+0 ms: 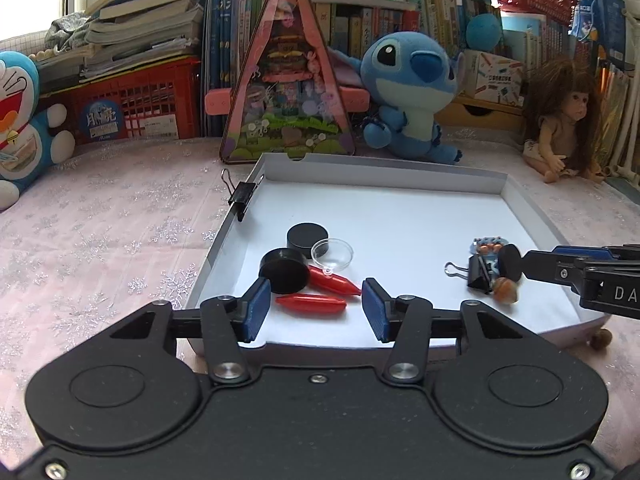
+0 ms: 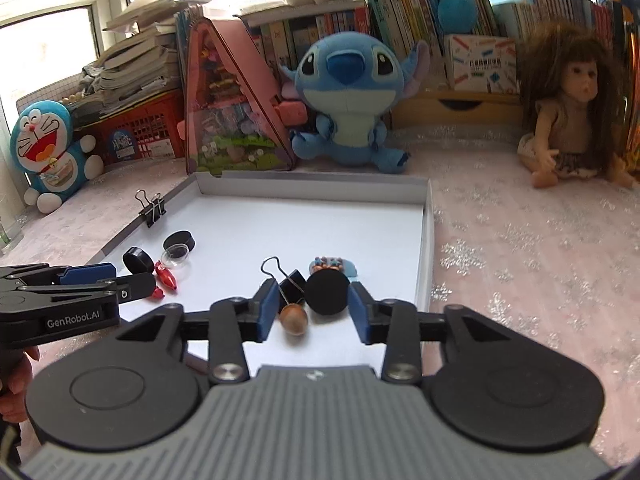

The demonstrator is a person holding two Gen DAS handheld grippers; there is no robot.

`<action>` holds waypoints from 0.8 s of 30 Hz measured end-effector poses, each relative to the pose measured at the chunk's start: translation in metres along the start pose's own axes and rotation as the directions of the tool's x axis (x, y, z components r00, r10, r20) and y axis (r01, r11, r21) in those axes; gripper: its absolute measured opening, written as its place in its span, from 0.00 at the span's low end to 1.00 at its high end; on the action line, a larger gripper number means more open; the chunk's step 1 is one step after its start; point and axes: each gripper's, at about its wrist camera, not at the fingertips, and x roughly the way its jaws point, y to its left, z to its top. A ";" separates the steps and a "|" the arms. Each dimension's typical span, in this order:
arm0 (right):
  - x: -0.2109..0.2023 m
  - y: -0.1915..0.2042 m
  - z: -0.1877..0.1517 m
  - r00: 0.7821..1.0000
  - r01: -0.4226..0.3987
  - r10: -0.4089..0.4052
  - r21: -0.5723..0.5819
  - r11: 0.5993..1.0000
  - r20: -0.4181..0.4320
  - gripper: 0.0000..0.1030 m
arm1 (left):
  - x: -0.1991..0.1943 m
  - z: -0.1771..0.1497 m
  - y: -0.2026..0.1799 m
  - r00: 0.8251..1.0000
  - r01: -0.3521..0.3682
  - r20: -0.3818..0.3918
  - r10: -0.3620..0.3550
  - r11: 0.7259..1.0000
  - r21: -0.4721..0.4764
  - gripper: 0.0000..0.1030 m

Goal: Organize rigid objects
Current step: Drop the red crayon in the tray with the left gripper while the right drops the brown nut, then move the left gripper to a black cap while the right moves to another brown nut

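Two clusters of small things lie in the shallow white tray (image 1: 528, 216), which fills the middle of both views. In the left wrist view, the left cluster sits at centre: two black pucks (image 1: 307, 236) (image 1: 284, 270), a clear plastic dish (image 1: 332, 254) and two red capsules (image 1: 334, 281) (image 1: 311, 303). The left gripper (image 1: 312, 308) stands at lower centre with its blue pads apart; the nearer capsule lies between them, touching neither, so it holds nothing.

In the right wrist view, the second cluster sits at centre: a black disc (image 2: 326, 293) standing on edge, a black binder clip (image 2: 290, 282), a brown acorn-like nut (image 2: 294, 319) and a small blue figurine (image 2: 334, 266) behind them. The right gripper (image 2: 314, 312) stands open at lower centre; the disc and nut sit between its pads, and I cannot tell whether the disc touches the right-hand pad.

Another binder clip (image 1: 242, 196) is clipped on the tray's left wall. A second nut (image 1: 602, 338) lies on the pink cloth (image 1: 100, 240) just beside the tray's lower right corner. Behind the tray stand a triangular toy house (image 1: 286, 80), a blue plush (image 1: 412, 92) and a doll (image 1: 560, 120) at right.
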 end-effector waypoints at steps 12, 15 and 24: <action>-0.036 0.008 -0.024 0.999 -0.003 0.008 -0.131 0.991 0.038 0.61 | -0.035 -0.014 -0.015 0.998 0.042 0.036 -0.044 0.997 0.060 0.52; -0.039 0.013 -0.034 0.999 0.015 -0.009 -0.192 0.981 0.032 0.61 | -0.035 -0.016 -0.016 0.999 0.038 0.032 -0.040 0.998 0.059 0.52; -0.030 0.010 -0.042 0.998 0.068 -0.064 -0.224 0.972 0.029 0.67 | -0.044 -0.023 -0.024 0.998 0.052 0.037 -0.056 0.995 0.087 0.53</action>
